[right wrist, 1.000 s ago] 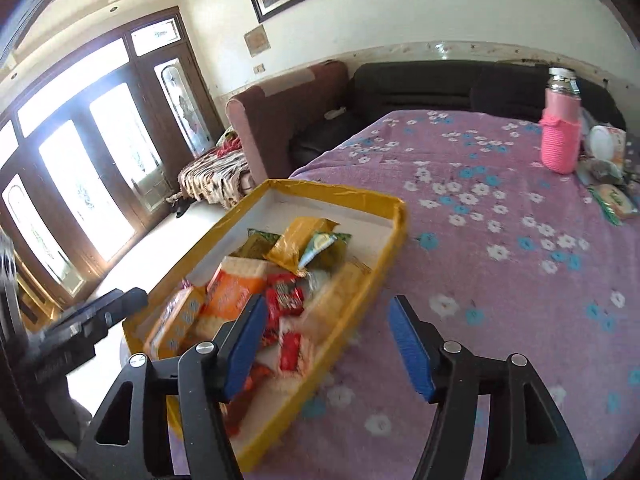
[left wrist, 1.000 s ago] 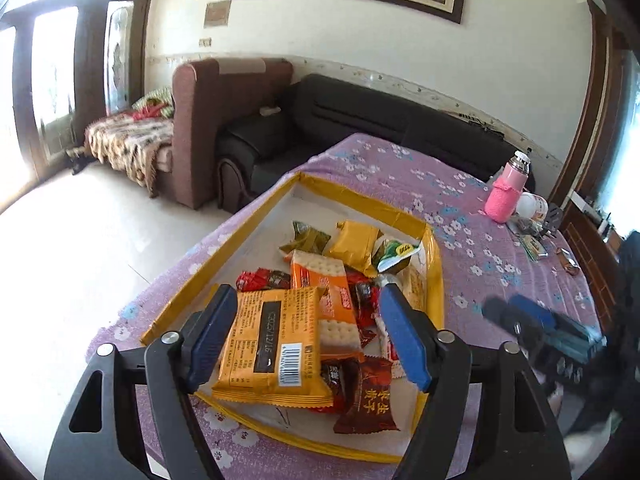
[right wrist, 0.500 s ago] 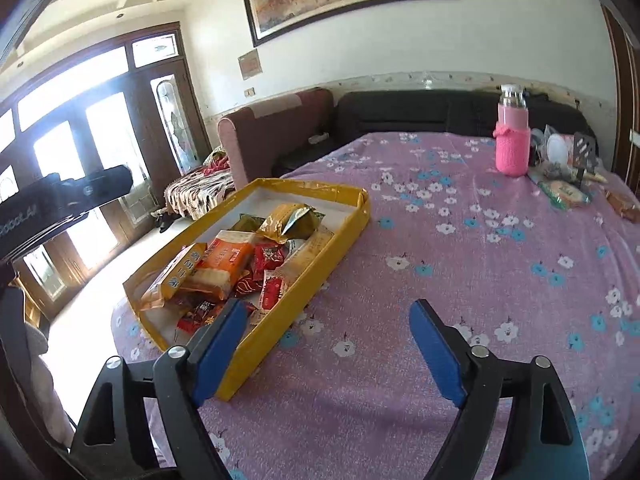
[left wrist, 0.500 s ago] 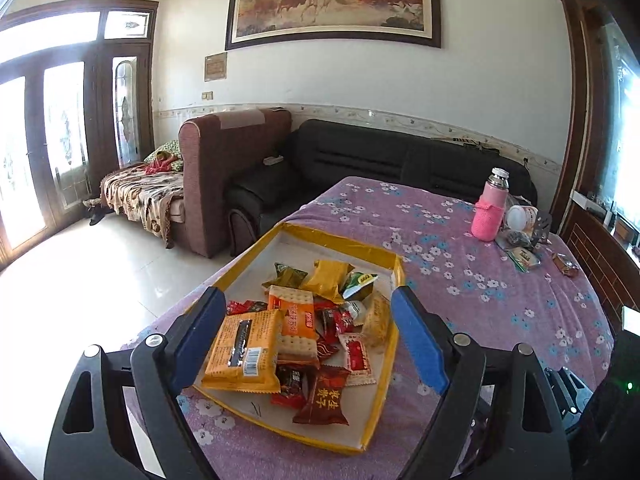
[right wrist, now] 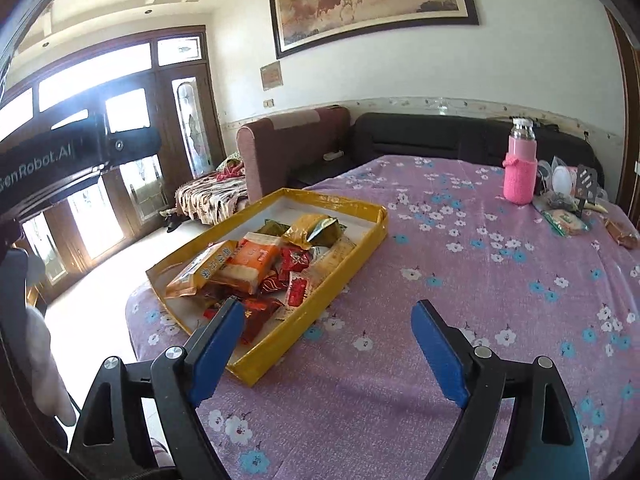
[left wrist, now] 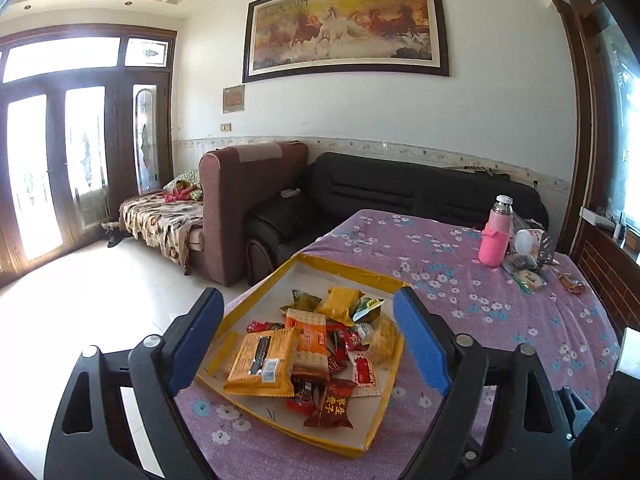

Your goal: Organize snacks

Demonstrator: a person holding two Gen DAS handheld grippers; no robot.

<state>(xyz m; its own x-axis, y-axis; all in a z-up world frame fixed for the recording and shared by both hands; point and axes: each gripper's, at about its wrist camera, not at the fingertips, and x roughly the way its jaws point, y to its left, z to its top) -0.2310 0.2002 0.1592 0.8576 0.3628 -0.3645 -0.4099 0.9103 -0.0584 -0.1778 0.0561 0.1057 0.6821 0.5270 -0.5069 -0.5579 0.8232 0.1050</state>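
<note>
A shallow yellow tray (left wrist: 344,269) sits at the near left corner of a table with a purple flowered cloth (left wrist: 472,304). It holds a heap of snack packets: an orange biscuit pack (left wrist: 262,360), an orange cracker pack (left wrist: 308,334), red candies (left wrist: 344,340) and a dark red packet (left wrist: 334,404). My left gripper (left wrist: 308,338) is open and empty, raised above and in front of the tray. In the right wrist view the tray (right wrist: 360,248) lies to the left. My right gripper (right wrist: 326,344) is open and empty above the cloth (right wrist: 460,280).
A pink bottle (left wrist: 496,236) (right wrist: 520,168) and small clutter (right wrist: 568,200) stand at the table's far right. A brown sofa (left wrist: 248,200) and a black sofa (left wrist: 400,192) sit beyond the table. The floor (left wrist: 80,288) drops off to the left.
Both grippers have pulled back and up from the tray, so the tray looks smaller and farther. The left gripper no longer straddles the orange biscuit pack. Both stay open.
</note>
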